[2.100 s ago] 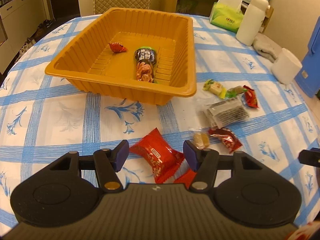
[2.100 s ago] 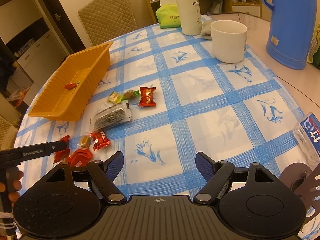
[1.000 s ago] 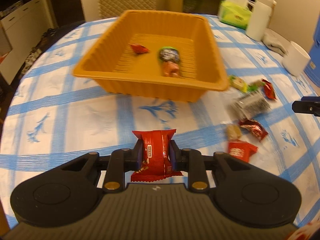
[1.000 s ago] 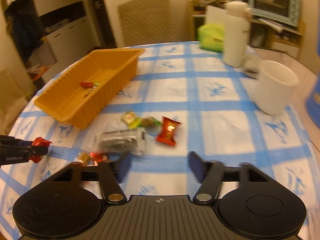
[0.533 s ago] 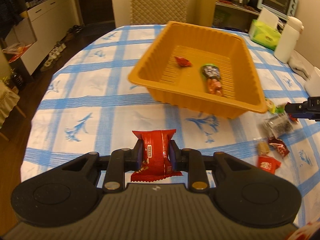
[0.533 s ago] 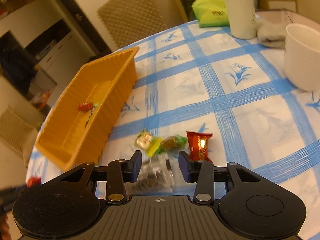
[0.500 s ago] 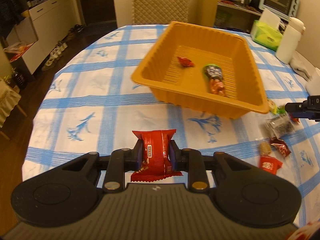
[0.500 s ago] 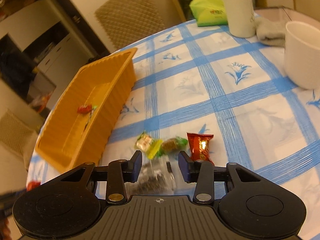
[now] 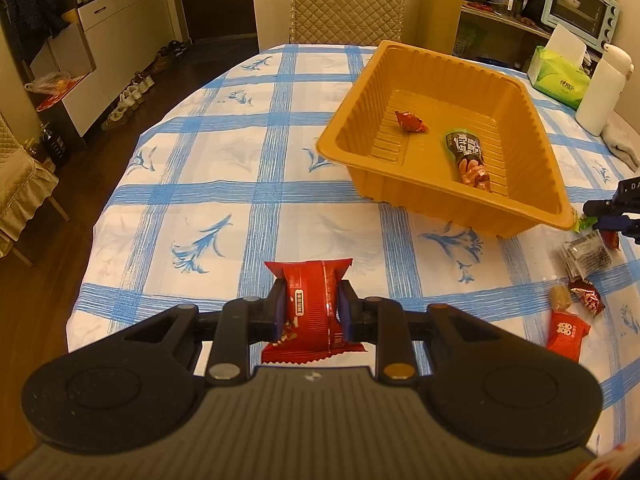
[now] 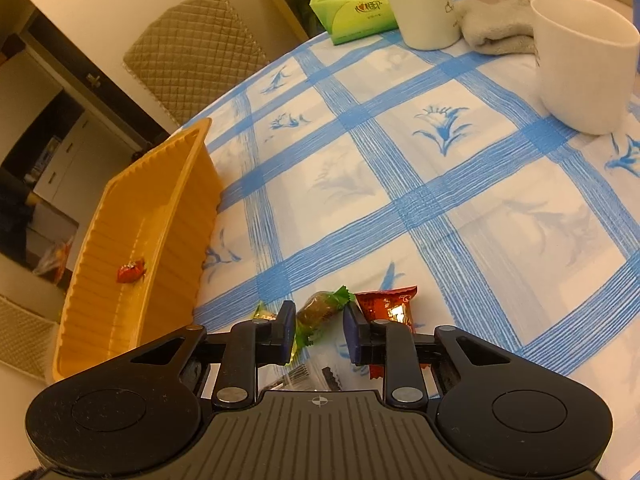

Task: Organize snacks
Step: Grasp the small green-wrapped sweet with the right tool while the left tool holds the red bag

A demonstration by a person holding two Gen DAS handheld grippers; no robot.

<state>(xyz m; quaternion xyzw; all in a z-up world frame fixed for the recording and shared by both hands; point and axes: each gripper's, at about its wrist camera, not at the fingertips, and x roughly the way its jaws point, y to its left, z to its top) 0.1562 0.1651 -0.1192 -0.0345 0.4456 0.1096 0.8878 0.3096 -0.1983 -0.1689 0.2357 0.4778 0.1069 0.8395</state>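
Two claws over the blue-checked tablecloth (image 9: 264,184) (quilted chair (image 9: 347,0) behind): left (image 9: 311,306) clenches a red packet (image 9: 312,300), right (image 10: 319,330) closing around a green-wrapped candy (image 10: 318,309).

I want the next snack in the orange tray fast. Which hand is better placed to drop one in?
Left, probably. Its tool is shut on the red snack packet, lifted and facing the orange tray. The right tool has just been closing around the green-wrapped candy down on the tablecloth, with a gap showing.
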